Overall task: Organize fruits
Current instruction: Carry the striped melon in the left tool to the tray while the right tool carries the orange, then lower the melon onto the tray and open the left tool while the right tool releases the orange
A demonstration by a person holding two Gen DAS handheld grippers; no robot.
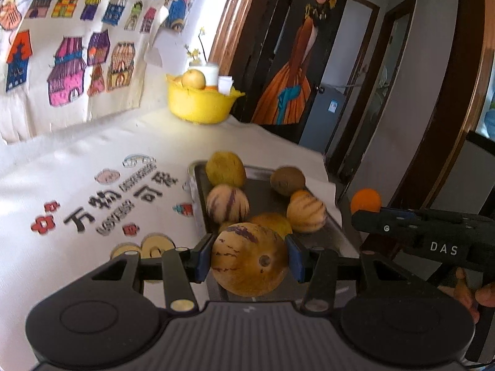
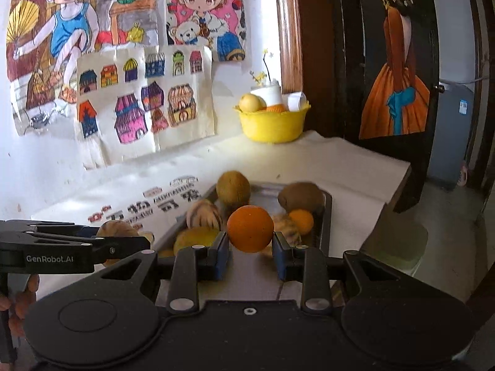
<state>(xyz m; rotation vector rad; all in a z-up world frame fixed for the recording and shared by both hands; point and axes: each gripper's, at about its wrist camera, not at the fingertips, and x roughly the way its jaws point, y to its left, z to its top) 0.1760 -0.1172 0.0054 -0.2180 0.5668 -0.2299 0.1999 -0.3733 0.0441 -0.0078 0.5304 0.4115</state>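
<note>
My left gripper (image 1: 249,258) is shut on a large yellow melon with purple streaks (image 1: 249,259), held just above the near end of a metal tray (image 1: 335,235). In the tray lie two striped melons (image 1: 227,202), a kiwi (image 1: 287,181) and other yellow fruit. My right gripper (image 2: 250,247) is shut on an orange (image 2: 250,228), also held over the near end of the tray (image 2: 326,213). That orange (image 1: 365,201) and the right gripper's black body show at the right of the left wrist view. The left gripper's body shows at the left of the right wrist view.
The tray rests on a table under a white printed cloth (image 1: 92,185). A yellow bowl (image 1: 199,105) with an apple and white containers stands at the back by the wall. The table's right edge (image 2: 402,173) drops to the floor near a dark door.
</note>
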